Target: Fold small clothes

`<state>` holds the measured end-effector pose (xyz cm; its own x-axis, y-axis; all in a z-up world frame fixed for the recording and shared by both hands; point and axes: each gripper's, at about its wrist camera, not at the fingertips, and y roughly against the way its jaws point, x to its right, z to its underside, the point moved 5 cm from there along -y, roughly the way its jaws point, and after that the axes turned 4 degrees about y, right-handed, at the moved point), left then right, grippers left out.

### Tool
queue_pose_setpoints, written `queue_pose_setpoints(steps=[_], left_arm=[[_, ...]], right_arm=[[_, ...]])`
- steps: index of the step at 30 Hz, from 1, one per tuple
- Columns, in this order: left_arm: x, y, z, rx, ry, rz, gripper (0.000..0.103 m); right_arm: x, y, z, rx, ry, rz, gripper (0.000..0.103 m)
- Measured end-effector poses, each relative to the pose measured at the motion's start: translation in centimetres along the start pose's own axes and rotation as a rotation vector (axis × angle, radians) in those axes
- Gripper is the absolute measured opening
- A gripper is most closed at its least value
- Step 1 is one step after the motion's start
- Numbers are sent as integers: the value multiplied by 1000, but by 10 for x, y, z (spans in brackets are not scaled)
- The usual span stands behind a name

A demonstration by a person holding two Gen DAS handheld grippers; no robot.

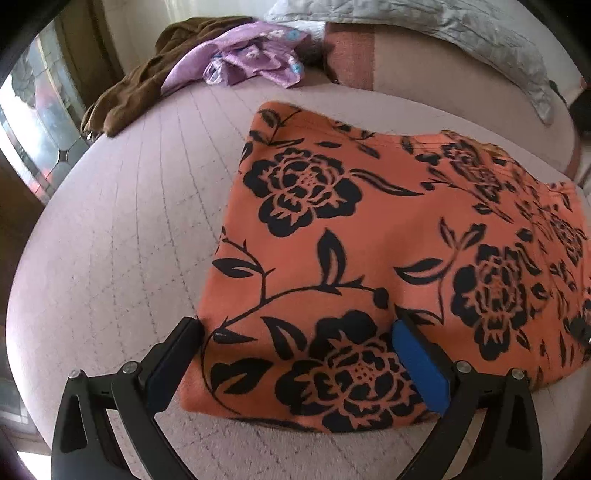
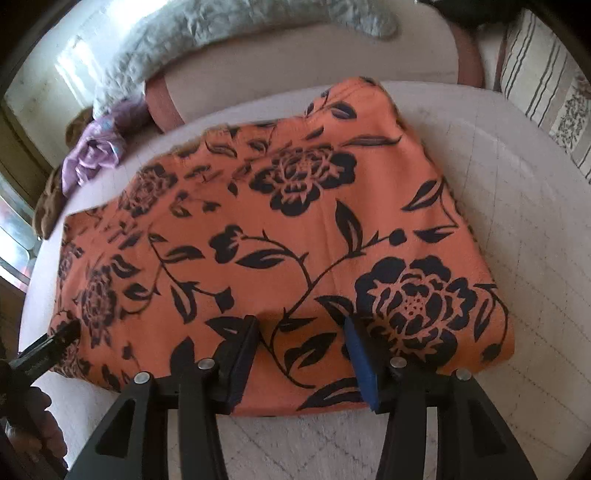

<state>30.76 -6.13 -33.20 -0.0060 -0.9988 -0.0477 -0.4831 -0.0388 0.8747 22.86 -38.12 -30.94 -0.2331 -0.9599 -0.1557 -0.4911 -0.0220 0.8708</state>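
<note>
An orange cloth with black flowers (image 1: 369, 229) (image 2: 280, 229) lies folded flat on a pale pink quilted bed (image 1: 110, 240). My left gripper (image 1: 295, 321) stands wide open over the cloth's near left corner. One finger is at the cloth's left edge and the blue-padded one rests on top of it. My right gripper (image 2: 301, 323) hangs over the near edge further right. Its jaws stand about half apart, tips down on the fabric, with a low hump of cloth between them. A finger of the left gripper (image 2: 55, 339) and the hand holding it (image 2: 40, 424) show at the lower left of the right wrist view.
A purple floral garment (image 1: 251, 59) and a brown one (image 1: 147, 85) lie heaped at the bed's far left. A grey quilt (image 1: 461, 33) runs along the back over a pink bolster (image 1: 424, 74). A striped pillow (image 2: 546, 74) sits far right. A window (image 1: 33, 122) is on the left.
</note>
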Motion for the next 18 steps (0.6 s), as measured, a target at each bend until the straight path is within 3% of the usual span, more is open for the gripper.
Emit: queue_pose_setpoints(steps=[3, 5, 10, 16, 18], left_arm=[[1, 17, 3, 46, -6, 31, 103], [2, 25, 9, 46, -19, 52, 103], [-1, 34, 36, -29, 7, 166, 103], [-4, 33, 54, -181, 205, 379, 103], [-8, 26, 52, -196, 268, 393, 103]], right_arm=[[6, 20, -1, 51, -13, -44, 53], [17, 30, 2, 60, -37, -67, 60], [57, 37, 25, 10, -250, -231, 65], [75, 28, 55, -42, -492, -404, 71], [77, 20, 59, -49, -558, -441, 71]])
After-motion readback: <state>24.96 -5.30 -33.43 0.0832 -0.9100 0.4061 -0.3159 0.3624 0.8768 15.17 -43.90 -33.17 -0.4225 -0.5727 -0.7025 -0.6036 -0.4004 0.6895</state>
